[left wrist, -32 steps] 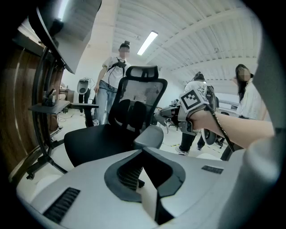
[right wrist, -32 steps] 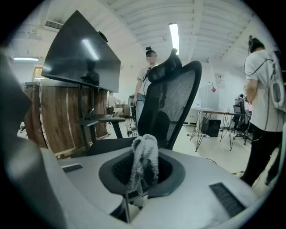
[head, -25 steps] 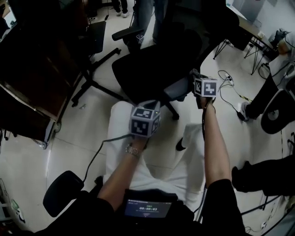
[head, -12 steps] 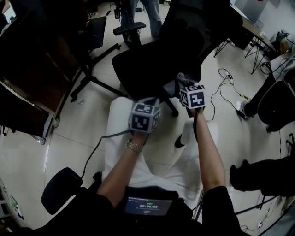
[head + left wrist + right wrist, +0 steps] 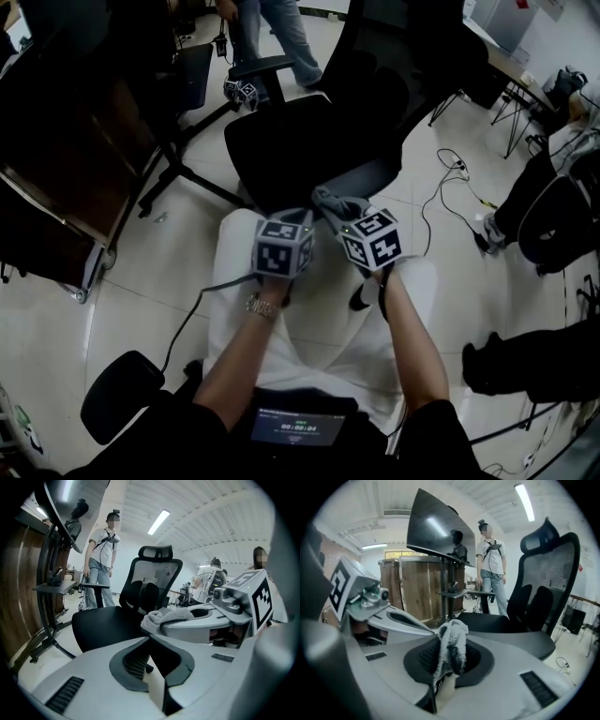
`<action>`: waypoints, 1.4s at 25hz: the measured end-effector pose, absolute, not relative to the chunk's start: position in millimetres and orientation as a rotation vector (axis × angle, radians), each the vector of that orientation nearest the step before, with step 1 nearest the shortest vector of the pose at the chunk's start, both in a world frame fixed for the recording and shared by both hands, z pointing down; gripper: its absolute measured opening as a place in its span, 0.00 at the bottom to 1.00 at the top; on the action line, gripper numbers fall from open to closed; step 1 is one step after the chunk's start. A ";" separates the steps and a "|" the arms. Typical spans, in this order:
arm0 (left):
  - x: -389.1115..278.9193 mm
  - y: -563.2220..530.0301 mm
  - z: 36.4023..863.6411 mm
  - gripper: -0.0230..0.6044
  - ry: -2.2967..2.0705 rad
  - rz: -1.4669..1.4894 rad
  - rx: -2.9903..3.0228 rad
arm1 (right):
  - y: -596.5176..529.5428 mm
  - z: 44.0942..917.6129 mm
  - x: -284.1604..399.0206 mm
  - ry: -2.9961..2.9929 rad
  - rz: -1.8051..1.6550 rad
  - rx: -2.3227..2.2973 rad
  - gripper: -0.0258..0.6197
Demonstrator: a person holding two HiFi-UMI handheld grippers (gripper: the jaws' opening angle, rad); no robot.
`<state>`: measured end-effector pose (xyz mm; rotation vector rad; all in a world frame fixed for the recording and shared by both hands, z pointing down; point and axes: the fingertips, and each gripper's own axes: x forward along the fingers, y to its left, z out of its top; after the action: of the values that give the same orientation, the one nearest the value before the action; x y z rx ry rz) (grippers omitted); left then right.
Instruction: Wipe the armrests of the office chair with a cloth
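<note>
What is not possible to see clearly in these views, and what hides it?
Head view: marker cubes cover the jaws of the left gripper and right gripper.
Head view: the cloth and right gripper hide part of the near armrest; contact unclear.
Gripper views: gripper bodies cut off the base of the chair.

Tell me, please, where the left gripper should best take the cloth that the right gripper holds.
Probably the bunched end of the cloth that sticks out past the right gripper, coming from its left side with the left gripper opened first. That end is free and thick; the rest is pinched.
</note>
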<state>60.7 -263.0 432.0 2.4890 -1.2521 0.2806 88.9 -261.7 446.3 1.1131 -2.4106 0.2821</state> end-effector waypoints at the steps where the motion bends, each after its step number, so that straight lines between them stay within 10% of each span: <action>1: 59.2 -262.3 431.1 0.04 -1.255 0.275 2.487 | -258.5 437.0 91.0 -2.449 0.269 1.101 0.11; 14: 66.4 -261.2 434.9 0.04 -1.211 0.286 2.497 | -393.2 450.6 325.0 -1.977 0.370 1.689 0.11; 35: 63.7 -259.2 433.7 0.04 -1.194 0.263 2.491 | -274.4 447.1 104.1 -2.551 0.407 1.337 0.11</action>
<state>63.7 -259.2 433.7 2.4911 -1.1941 0.2627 104.1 -274.4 447.1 1.3367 -2.5508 0.4074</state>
